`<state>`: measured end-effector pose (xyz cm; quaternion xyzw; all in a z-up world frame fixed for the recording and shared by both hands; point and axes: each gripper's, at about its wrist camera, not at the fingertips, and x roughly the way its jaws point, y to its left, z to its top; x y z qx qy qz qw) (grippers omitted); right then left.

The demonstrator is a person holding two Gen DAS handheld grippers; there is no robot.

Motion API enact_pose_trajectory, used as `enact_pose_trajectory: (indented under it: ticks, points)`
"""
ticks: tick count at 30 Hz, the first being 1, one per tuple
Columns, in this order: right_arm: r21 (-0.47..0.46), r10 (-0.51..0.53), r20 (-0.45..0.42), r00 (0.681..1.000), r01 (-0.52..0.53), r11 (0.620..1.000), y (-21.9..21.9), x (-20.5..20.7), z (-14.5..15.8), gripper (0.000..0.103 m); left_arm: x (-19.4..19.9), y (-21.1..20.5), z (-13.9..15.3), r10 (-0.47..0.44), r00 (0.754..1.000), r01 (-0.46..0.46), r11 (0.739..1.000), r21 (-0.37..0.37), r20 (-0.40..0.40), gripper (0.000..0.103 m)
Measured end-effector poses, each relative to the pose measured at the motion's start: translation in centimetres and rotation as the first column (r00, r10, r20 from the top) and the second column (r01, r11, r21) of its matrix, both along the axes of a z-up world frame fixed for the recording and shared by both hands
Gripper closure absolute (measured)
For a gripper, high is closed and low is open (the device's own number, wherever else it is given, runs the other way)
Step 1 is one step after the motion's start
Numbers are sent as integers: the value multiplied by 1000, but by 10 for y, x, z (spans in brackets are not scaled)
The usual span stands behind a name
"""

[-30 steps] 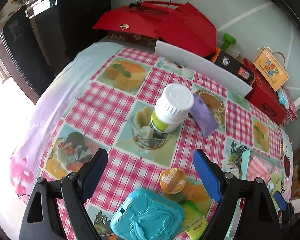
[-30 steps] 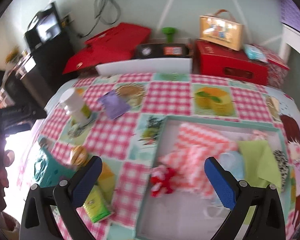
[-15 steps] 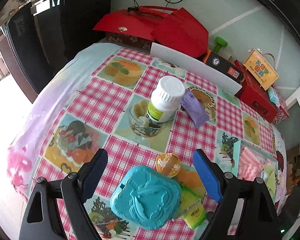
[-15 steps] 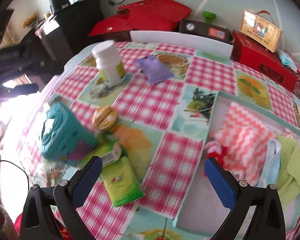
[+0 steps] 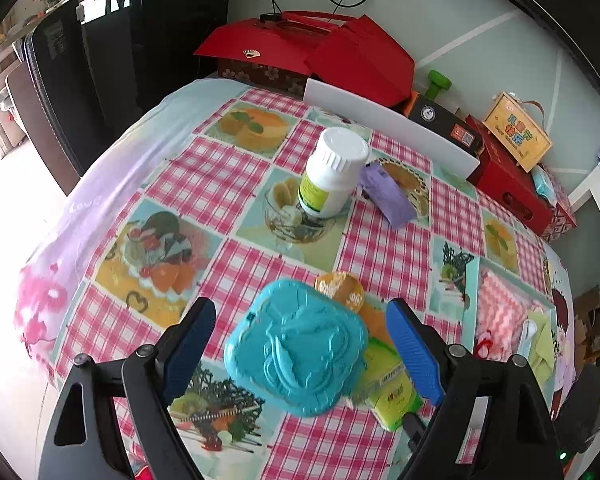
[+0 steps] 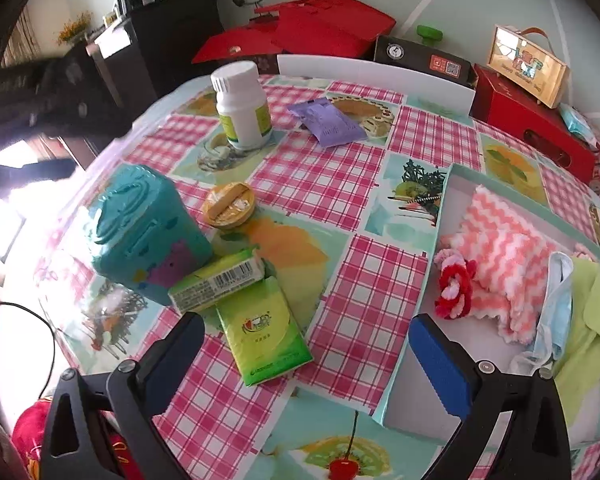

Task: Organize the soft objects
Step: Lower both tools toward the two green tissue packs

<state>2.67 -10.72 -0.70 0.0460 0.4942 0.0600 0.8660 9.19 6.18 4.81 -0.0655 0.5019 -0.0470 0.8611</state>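
- Left hand-held gripper point(image 5: 300, 344): jaws spread wide, nothing between the pads. It hangs over the near edge of the counter point(image 5: 204, 184), directly above the teal box point(image 5: 296, 346).
- Right hand-held gripper point(image 6: 306, 354): also released, empty. Its left finger sits near the green tissue pack point(image 6: 266, 334); its right finger overlaps the near left corner of the tray point(image 6: 428, 276).
- Near zone, right wrist view: the green tissue pack lies flat on the checked cloth, its far end touching a green-and-white carton point(image 6: 216, 280) with a barcode. The carton leans against the teal box's near side.
- Just beyond the teal box: an orange round lid point(image 6: 228, 202), lying flat.
- Tray on the right side of the counter holds the soft items: a red-and-pink scrunchie point(image 6: 454, 288) at its left, touching a pink-and-white zigzag cloth point(image 6: 504, 240); then a light blue face mask point(image 6: 556, 304), then a lime green cloth point(image 6: 592, 320) at the right.
- Mid-counter: white bottle point(image 6: 242, 106) with green label, upright, cap on. To its right a purple soft pack point(image 6: 328, 122) lies flat, apart from the bottle in the right wrist view.
- Far edge: a white board point(image 6: 374, 76) stands upright along the counter, with red boxes point(image 6: 320, 30) behind it.
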Motion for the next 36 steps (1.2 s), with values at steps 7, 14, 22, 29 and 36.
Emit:
enact_pose_trajectory:
  ticks: [7,14,22,29,36]
  points:
    - [38,-42,23,999,41,998,-14,-10,1,0,-19,-4,-9,-17,1000,17,1000,0,-18,16]
    - [36,-61,40,997,60,998,-20,-19,2,0,-34,-13,-13,-52,998,52,999,-5,-27,16]
    - [45,-54,50,997,52,998,-21,-27,0,0,-48,-18,-23,-62,997,61,998,-34,-49,16]
    - [52,-40,56,998,37,998,-21,-30,-3,0,-48,-14,-35,-30,996,26,998,-51,-79,16]
    - [66,-45,46,998,42,997,-23,-28,-9,0,-43,-7,-48,21,994,-28,998,-62,-103,16]
